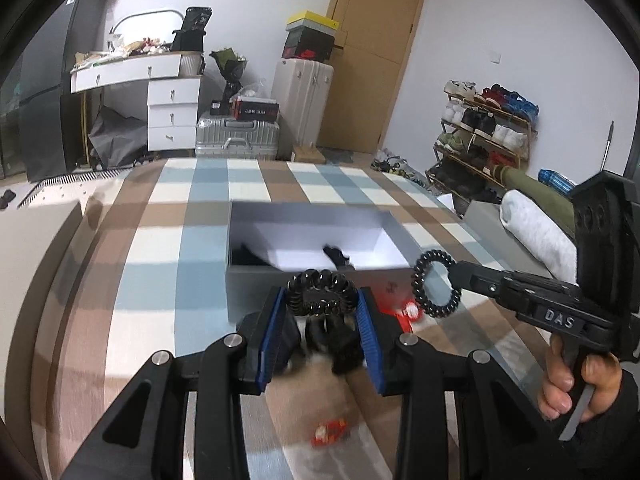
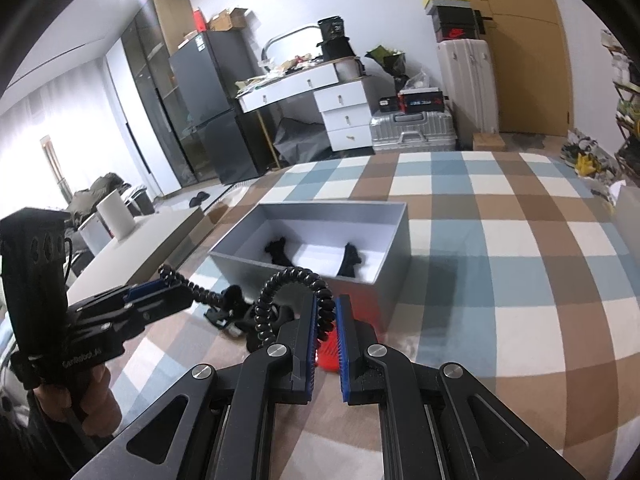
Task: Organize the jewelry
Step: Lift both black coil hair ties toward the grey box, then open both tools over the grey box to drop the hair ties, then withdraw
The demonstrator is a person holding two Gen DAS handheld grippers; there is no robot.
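Blue-padded fingers of the left tool [image 1: 323,322] fill the bottom of the left wrist view, pinching a black spiral hair tie [image 1: 321,293] that is squeezed flat between the pads. Just beyond those fingertips stands an open grey box [image 1: 256,292] on a checked blue, brown and white cloth [image 1: 160,280], and two small dark items [image 1: 338,258] lie on its white floor. To the right of the left tool, the right tool [image 1: 458,276] reaches in from the side, a hand [image 1: 576,384] wrapped around its grip; its tips are pressed together on the rim of a second black spiral hair tie [image 1: 437,284], which hangs as an open ring. Under and just behind the left tool's fingers sits a blurred heap of dark pieces [image 1: 340,344], with red bits [image 1: 406,314] beside it on the cloth and another red piece [image 1: 330,432] nearer the camera. From the right wrist view, the right tool [image 2: 327,312] shows its pads nearly touching, the coil of its hair tie [image 2: 294,280] arching up and to the left from between them. Left of it, the left tool [image 2: 176,286] holds its own tie [image 2: 200,294], stretched out long in front of the box [image 2: 396,220].
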